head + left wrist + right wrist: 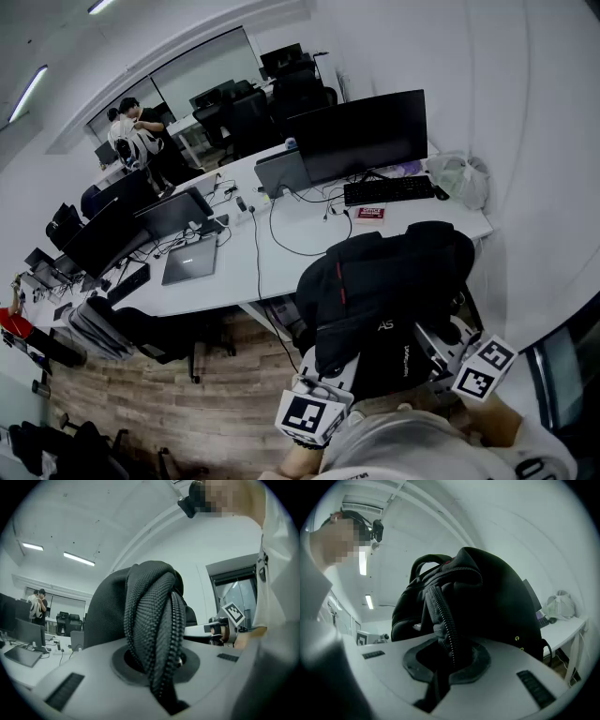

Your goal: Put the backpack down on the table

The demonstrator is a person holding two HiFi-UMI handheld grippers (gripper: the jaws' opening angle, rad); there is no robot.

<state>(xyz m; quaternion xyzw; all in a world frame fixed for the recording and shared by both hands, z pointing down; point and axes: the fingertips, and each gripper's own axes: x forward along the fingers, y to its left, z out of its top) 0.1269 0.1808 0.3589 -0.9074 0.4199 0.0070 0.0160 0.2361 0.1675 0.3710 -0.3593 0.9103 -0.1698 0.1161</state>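
I hold a black backpack [389, 291] in the air between both grippers, in front of the white table's [281, 262] near edge and over the wooden floor. In the left gripper view my left gripper [155, 663] is shut on a bunched fold of black woven backpack fabric [152, 616]. My right gripper [447, 662] is shut on the backpack's zippered edge [443, 620], and the bag's bulk [492, 602] fills that view. In the head view the left gripper [326, 375] sits under the bag's lower left, the right gripper [448, 345] at its lower right.
On the table stand a large monitor [361, 136], a keyboard [389, 190], a red box [369, 214], a plastic bag [461, 178], a laptop [190, 260] and cables. An office chair [159, 333] stands at the table's left front. Two people [136, 136] stand far back.
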